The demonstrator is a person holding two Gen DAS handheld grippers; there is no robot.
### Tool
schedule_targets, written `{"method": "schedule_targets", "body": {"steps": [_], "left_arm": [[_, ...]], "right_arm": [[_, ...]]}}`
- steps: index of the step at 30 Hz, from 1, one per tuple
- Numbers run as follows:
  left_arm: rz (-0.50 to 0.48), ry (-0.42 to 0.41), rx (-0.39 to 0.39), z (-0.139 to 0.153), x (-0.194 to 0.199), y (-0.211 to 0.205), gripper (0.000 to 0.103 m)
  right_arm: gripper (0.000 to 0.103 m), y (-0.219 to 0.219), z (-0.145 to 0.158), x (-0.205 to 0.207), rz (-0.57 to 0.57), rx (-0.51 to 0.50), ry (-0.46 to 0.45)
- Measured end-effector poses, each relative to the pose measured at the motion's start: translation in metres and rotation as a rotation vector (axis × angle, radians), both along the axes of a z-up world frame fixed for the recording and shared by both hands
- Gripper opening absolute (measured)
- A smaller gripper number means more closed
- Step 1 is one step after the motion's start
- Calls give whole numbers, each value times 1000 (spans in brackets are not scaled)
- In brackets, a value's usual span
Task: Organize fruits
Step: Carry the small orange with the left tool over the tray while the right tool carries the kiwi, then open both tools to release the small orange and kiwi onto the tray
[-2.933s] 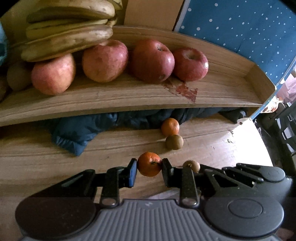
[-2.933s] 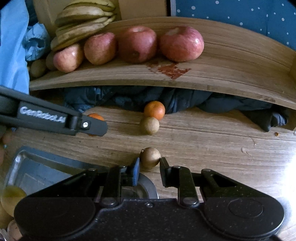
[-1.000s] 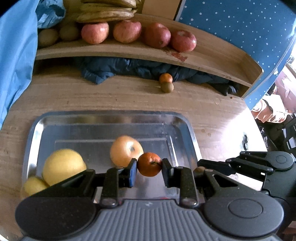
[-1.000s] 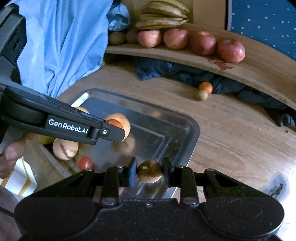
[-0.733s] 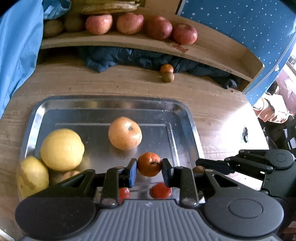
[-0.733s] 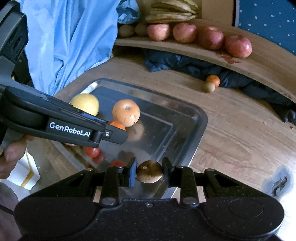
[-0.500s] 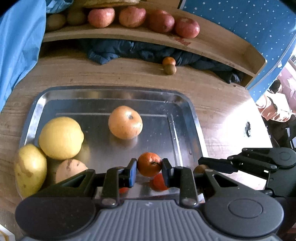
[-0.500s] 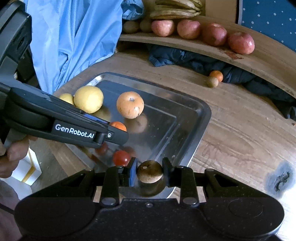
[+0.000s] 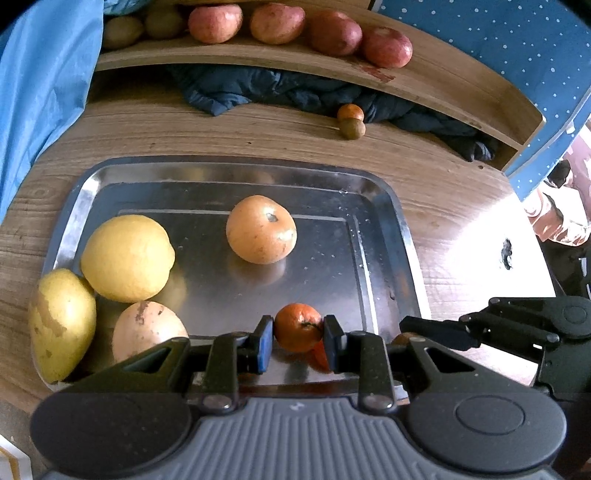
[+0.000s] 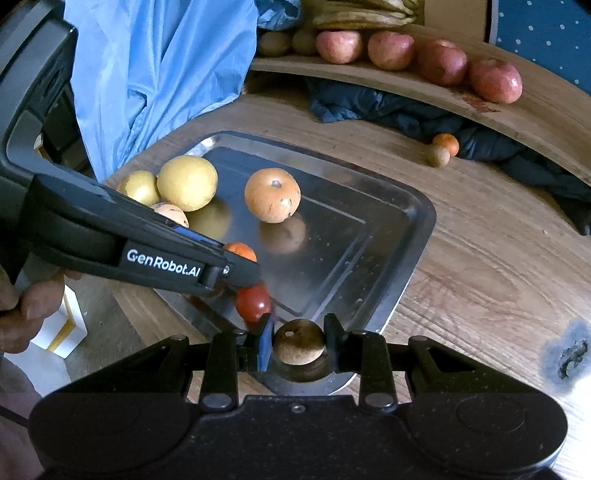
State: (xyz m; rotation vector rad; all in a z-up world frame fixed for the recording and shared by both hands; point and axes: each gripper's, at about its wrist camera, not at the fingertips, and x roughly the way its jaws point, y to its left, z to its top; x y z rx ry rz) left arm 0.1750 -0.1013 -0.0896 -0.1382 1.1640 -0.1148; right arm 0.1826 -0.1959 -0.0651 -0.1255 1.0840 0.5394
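White "GenRobot.AI" lettering read on the side of the left hand-held gripper [image 10: 255, 275], seen from the right wrist view; no other writing was legible. A hand [image 10: 26, 314] held its grip at the left edge of that view.

A steel tray [image 9: 400, 236] sat near the front edge of the wooden tabletop [image 9: 184, 133]. In the tray: a big yellow fruit [image 9: 127, 258] and a yellow pear [image 9: 61, 325] touching it in the front-left corner, a pale tan fruit [image 9: 147, 332] just beside both, an orange-coloured round fruit [image 9: 261, 229] alone near the middle, and a small red tomato [image 10: 253, 302] by the front rim.

The left hand-held gripper [image 9: 298, 334] was clamped on a small orange [image 9: 298, 330], held over the tray's front rim. The right hand-held gripper [image 10: 298, 343] was clamped on a small brown round fruit [image 10: 299, 341], held over the tray's front-right corner.

A second small orange [image 9: 350, 112] and a second brown fruit [image 9: 352, 128] lay touching each other on the tabletop beyond the tray's back edge, against a dark blue cloth [image 9: 258, 86] bunched under a wooden shelf [image 9: 424, 88]. On the shelf stood a row of four red apples [image 9: 332, 37], two brownish fruits [image 9: 140, 24] at its left end, and bananas [image 10: 362, 13] stacked behind. Light blue plastic sheet [image 10: 147, 74] hung at the tabletop's left edge.
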Motion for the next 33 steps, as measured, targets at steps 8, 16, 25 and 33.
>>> {"method": "schedule_targets", "body": {"steps": [8,16,25,33], "left_arm": [[12,6,5,-1,2,2,32],[19,14,-3,-2,2,4,32],[17,16,1,-3,3,5,32],[10,9,-9,0,1,6,43]], "right_arm": [[31,2,-1,0,3,-8,7],[31,5,-4,2,18,-12,14],[31,7,-6,3,28,-18,21],[32,7,-6,4,36,-18,21]]}}
